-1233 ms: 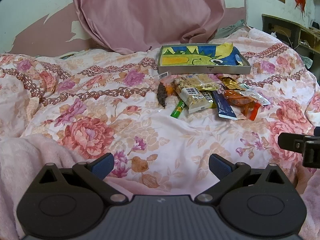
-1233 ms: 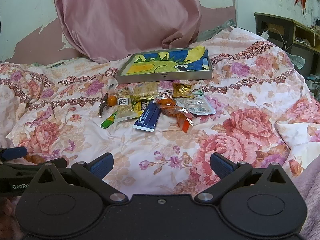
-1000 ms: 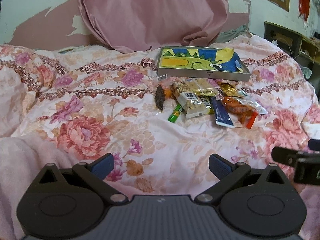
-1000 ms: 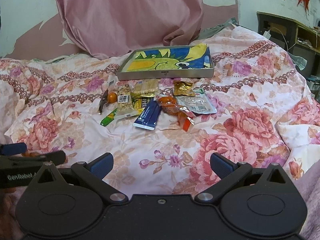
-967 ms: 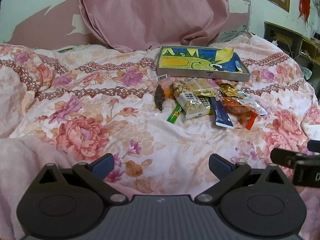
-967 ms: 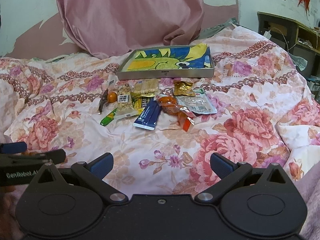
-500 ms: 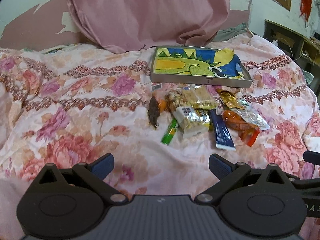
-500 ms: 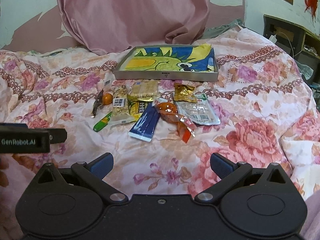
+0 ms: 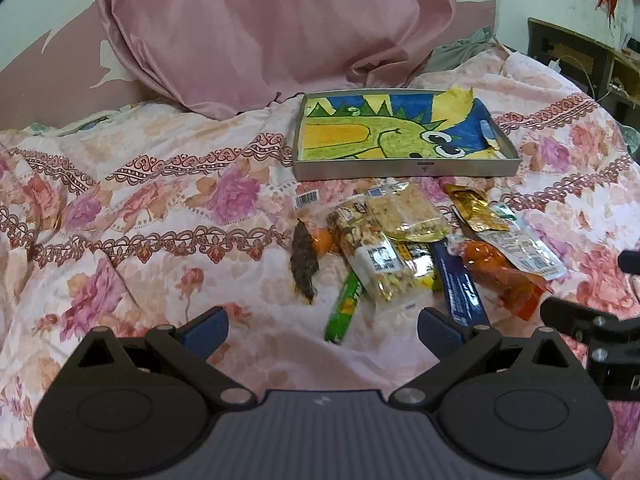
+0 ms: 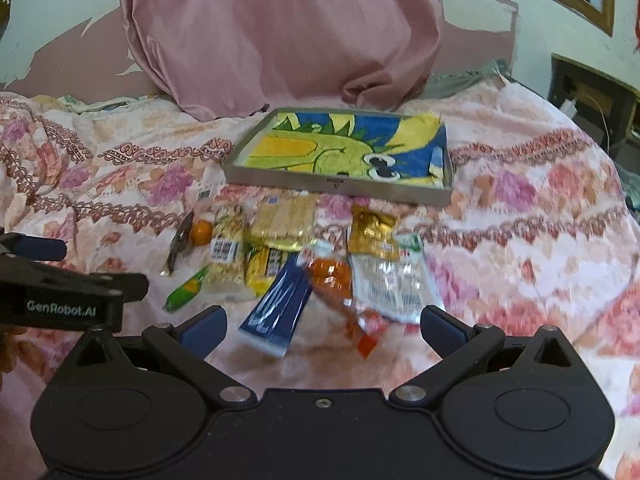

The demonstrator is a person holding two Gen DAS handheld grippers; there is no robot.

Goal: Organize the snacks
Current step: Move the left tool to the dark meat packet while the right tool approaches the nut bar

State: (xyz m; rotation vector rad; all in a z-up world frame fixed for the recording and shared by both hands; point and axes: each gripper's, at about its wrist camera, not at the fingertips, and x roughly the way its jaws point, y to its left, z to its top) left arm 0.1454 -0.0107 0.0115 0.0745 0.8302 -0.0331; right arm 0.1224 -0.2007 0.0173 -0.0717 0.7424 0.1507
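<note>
Both tools had come forward toward the snacks since the earlier frames, so the pile filled more of each view. The left tool [image 9: 322, 328] hovered low over the floral bedspread [image 9: 160, 208], jaws spread wide and holding nothing; the right tool [image 10: 322, 328] hung likewise, wide apart and empty, just short of the blue packet [image 10: 276, 312]. The snack pile [image 9: 400, 256] lay at the frame's centre: green stick [image 9: 346, 308], nut bars, orange pouch [image 9: 496, 276], gold wrapper. The cartoon-lined tray [image 9: 404, 170] sat just beyond it, toward the upper centre.
</note>
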